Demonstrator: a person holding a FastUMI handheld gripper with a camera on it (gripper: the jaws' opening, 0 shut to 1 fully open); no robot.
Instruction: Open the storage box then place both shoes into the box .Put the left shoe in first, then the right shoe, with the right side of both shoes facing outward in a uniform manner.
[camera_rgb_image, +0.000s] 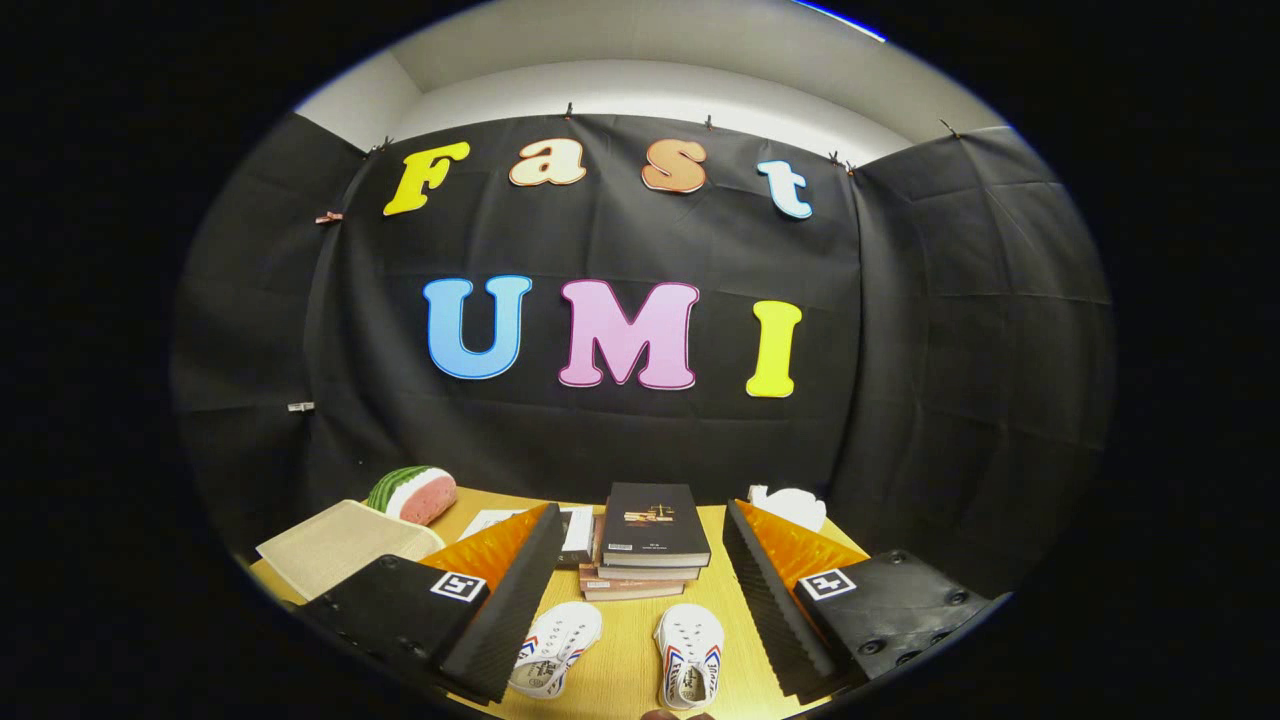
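Note:
Two white canvas shoes with red and blue side stripes lie on the wooden table, toes pointing away from me. The left shoe lies close to my left finger. The right shoe lies a little to its right, nearer my right finger. My gripper is open wide, nothing held, and both shoes lie in the gap between the fingers. A beige woven storage box with its lid down sits beyond my left finger.
A stack of books with a dark cover on top stands just beyond the shoes. A toy watermelon slice rests behind the box. A white sheet lies by the books. Something white sits at the far right.

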